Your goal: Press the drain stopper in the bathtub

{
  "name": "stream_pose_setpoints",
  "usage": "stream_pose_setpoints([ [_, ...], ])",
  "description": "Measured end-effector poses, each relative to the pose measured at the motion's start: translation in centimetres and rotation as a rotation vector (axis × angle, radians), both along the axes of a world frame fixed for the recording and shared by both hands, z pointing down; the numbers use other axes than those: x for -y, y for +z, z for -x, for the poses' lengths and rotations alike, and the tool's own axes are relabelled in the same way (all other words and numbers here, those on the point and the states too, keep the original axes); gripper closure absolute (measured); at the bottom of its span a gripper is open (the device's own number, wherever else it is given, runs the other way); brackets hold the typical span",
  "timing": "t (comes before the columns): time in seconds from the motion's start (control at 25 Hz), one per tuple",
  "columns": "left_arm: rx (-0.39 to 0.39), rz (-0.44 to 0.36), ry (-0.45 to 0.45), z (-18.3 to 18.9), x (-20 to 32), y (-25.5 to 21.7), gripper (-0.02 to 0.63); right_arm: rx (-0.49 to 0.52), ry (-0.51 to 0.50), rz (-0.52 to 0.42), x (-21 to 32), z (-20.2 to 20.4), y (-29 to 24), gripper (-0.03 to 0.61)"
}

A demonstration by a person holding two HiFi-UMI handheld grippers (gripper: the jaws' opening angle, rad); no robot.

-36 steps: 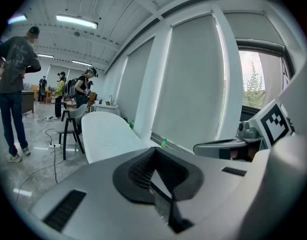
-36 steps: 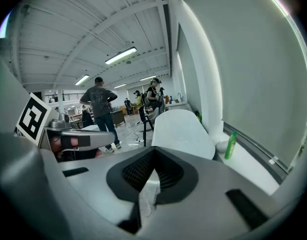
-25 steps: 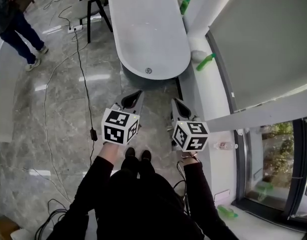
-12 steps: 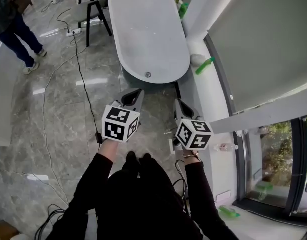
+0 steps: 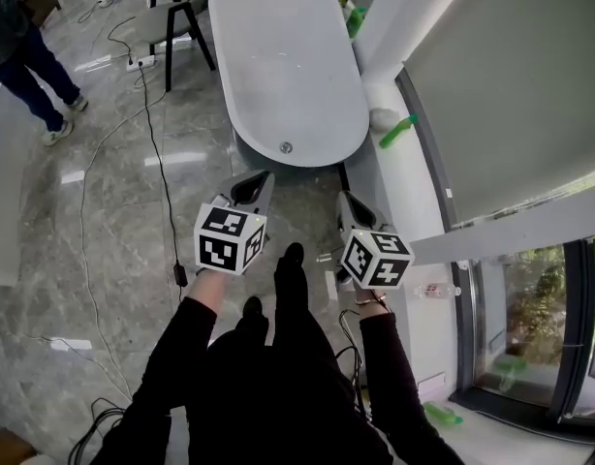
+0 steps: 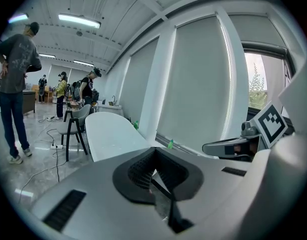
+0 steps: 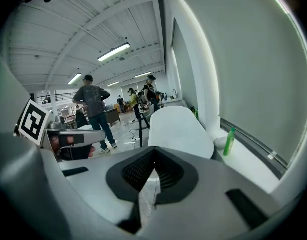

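Note:
A white oval bathtub point(image 5: 278, 56) stands ahead on the grey marble floor. Its round metal drain stopper point(image 5: 286, 147) sits in the basin near the near end. My left gripper point(image 5: 256, 184) is held short of the tub's near rim, jaws shut on nothing. My right gripper point(image 5: 347, 204) hangs beside it at the same height, also shut and empty. Both are well apart from the stopper. In the left gripper view the left gripper point(image 6: 154, 156) points at the tub point(image 6: 111, 134). In the right gripper view the right gripper point(image 7: 153, 156) faces the tub point(image 7: 178, 126).
A green bottle point(image 5: 397, 130) lies on the white window ledge point(image 5: 414, 192) right of the tub. A black chair point(image 5: 181, 8) and a power strip point(image 5: 142, 56) with cables are at the far left. A person point(image 5: 26, 56) stands at upper left.
One foot has stepped forward between the grippers. The tub sits slightly closer in the head view. Both grippers stay shut and level.

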State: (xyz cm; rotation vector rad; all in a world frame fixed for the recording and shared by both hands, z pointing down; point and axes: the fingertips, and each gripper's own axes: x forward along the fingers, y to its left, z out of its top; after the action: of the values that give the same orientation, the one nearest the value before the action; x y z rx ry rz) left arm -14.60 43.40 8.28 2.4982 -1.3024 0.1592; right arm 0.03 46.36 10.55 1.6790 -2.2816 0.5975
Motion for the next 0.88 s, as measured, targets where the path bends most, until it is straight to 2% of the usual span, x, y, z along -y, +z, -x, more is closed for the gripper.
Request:
stream_pose_setpoints([
  [0.4,0.029,0.023,-0.025,-0.8,5.5,1.2,0.609,0.01,-0.029,0.011,6.0,-1.1,0.7,0.576],
  [0.88,0.052,0.108,-0.066,-5.1,15.5,5.3,0.609,0.004,-0.052,0.096,16.0,-6.7,4.4,0.577],
])
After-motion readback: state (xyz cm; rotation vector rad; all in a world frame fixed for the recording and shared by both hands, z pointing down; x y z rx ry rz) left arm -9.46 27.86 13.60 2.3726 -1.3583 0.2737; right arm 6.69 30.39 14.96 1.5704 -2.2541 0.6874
